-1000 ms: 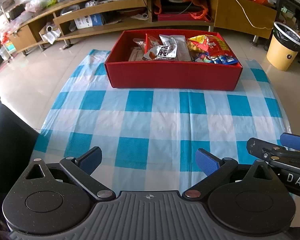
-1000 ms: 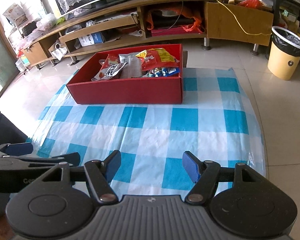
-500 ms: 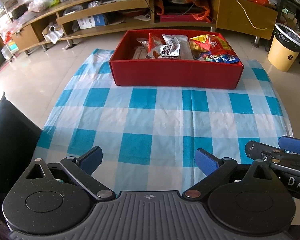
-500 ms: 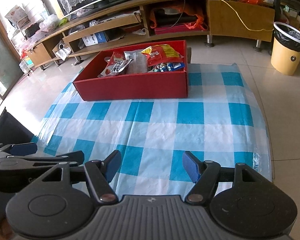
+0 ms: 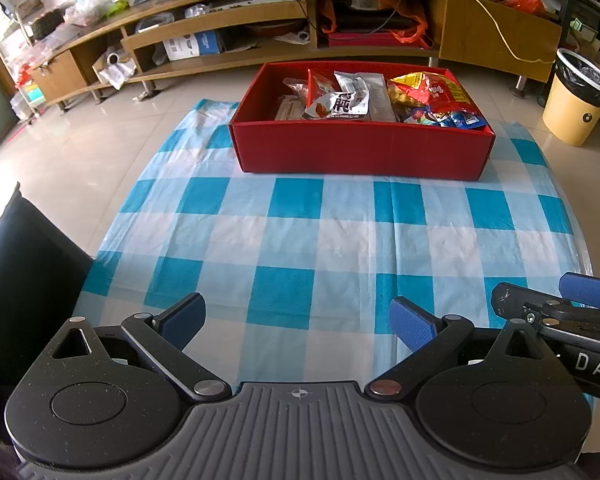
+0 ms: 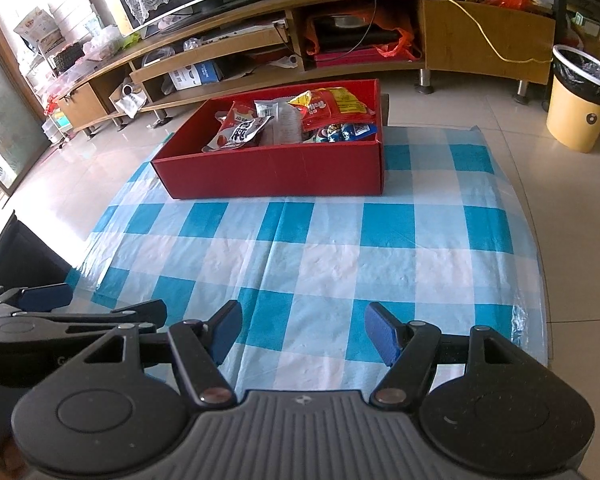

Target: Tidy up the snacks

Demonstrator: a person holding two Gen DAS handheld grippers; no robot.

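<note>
the red box (image 5: 364, 152) of snack packets (image 5: 340, 100) sits at the far edge of the checked cloth (image 5: 300, 248). left gripper (image 5: 298, 318) and right gripper (image 6: 302, 330) hover over the near edge, fingers apart, holding nothing.

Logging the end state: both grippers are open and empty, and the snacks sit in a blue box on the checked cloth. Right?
Not quite: the box is red, not blue, as the left wrist view shows. The rest holds: the left gripper and right gripper are open and empty, and the snacks sit in the box on the checked cloth.
</note>
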